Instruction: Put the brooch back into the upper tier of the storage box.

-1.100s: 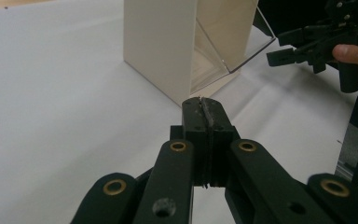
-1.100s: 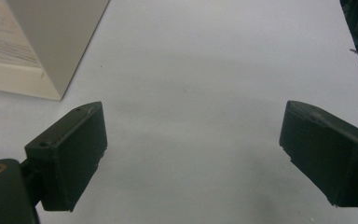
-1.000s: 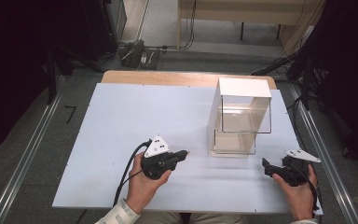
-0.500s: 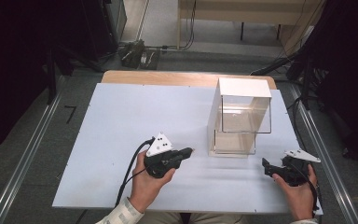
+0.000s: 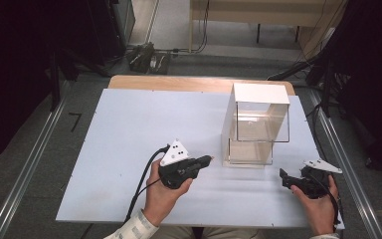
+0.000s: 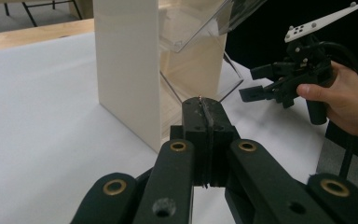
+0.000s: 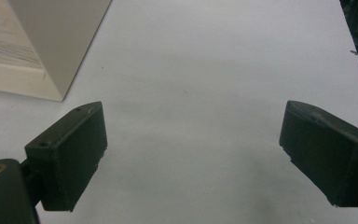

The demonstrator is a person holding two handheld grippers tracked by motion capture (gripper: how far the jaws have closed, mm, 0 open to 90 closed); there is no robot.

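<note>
Left tongs (image 5: 206, 160) pressed together, empty, just beside the clear box (image 5: 254, 124); right tongs (image 5: 284, 178) apart near the surface's (image 5: 129, 134) right edge. Risk: nudging the box.

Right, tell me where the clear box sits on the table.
In the high view the clear box stands on the white table, right of centre toward the far edge, just beyond and between the left gripper and the right gripper.
</note>
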